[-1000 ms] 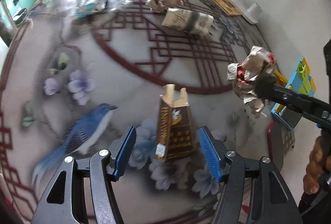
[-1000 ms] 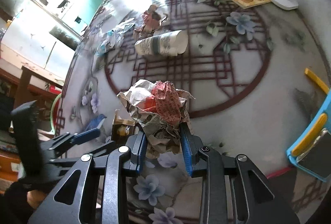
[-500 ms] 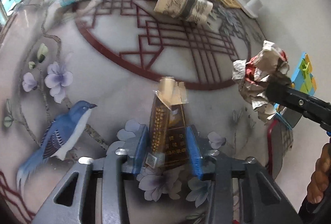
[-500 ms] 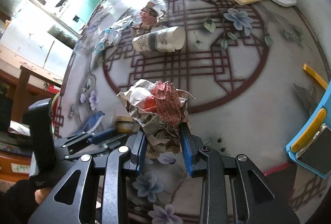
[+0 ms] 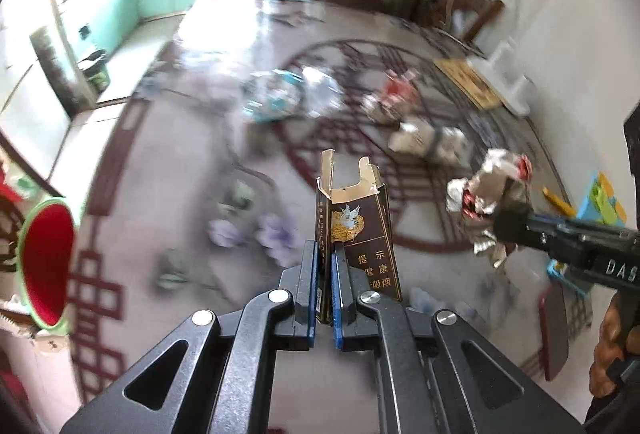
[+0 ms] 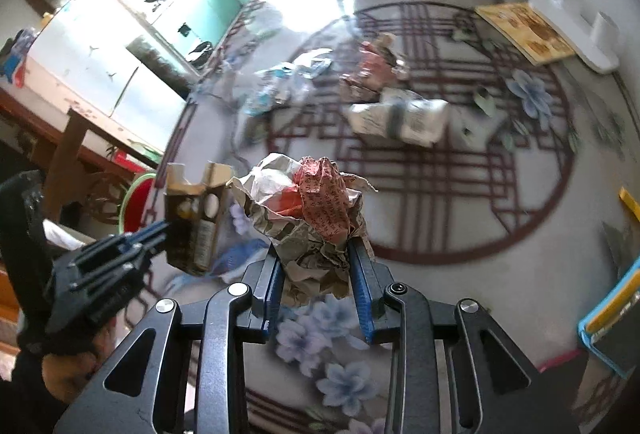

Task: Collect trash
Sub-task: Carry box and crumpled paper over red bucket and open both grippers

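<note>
My left gripper [image 5: 324, 254] is shut on a flattened brown cigarette pack [image 5: 356, 230] with a torn top and holds it above the table. The pack also shows in the right wrist view [image 6: 194, 218]. My right gripper [image 6: 318, 254] is shut on a crumpled ball of newspaper [image 6: 308, 209], lifted above the table; the ball also shows at the right in the left wrist view [image 5: 488, 193]. A red bin with a green rim [image 5: 46, 266] stands off the table's left edge and shows partly in the right wrist view [image 6: 136, 201].
On the patterned table [image 6: 460, 234] lie a crushed paper cup [image 6: 400, 121], a red crumpled wrapper [image 6: 376, 65] and clear plastic wrappers [image 6: 288, 81]. A yellow book [image 6: 524, 29] and a white holder [image 6: 580, 33] are at the far right. A blue tray [image 6: 612, 314] sits at the right edge.
My left gripper closed on the cigarette pack and lifted it off the table, swinging left toward the red bin. My right gripper keeps holding the newspaper ball.
</note>
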A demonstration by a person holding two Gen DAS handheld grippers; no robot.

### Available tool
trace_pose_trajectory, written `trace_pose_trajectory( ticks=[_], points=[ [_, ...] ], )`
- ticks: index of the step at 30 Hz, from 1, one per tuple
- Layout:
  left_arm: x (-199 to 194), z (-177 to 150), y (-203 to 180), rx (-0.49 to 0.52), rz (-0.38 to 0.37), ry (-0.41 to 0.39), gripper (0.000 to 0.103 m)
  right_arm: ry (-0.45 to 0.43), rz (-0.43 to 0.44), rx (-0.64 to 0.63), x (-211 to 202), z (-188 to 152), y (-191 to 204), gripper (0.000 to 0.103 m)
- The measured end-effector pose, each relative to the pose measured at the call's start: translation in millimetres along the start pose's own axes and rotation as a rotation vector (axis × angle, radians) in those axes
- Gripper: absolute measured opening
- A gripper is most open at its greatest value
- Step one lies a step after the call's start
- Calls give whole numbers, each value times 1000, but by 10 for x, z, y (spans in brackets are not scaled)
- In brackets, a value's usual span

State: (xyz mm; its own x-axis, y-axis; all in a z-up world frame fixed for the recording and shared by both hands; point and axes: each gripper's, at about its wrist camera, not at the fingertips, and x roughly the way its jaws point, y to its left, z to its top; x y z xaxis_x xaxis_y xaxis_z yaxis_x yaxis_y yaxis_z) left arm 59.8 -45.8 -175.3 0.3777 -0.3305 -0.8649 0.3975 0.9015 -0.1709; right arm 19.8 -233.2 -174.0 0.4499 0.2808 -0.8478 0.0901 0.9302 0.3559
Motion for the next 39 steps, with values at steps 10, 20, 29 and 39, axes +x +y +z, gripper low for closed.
trace_pose_trajectory(
  ticks=[10, 20, 29, 39],
  points=[
    [-298, 3, 612, -84, 48, -50, 4, 0, 7, -44, 116, 100, 378, 30],
    [-370, 24, 1015, -125, 73, -58, 5, 3, 5, -68, 265, 183, 735, 30],
    [-416, 77, 1369, -152, 79, -67, 5, 5, 1, -96, 393, 282, 1055, 30],
    [-453, 95, 1833, -205, 99, -72, 5, 31, -10, -140, 608, 373, 1439, 30]
  ],
)
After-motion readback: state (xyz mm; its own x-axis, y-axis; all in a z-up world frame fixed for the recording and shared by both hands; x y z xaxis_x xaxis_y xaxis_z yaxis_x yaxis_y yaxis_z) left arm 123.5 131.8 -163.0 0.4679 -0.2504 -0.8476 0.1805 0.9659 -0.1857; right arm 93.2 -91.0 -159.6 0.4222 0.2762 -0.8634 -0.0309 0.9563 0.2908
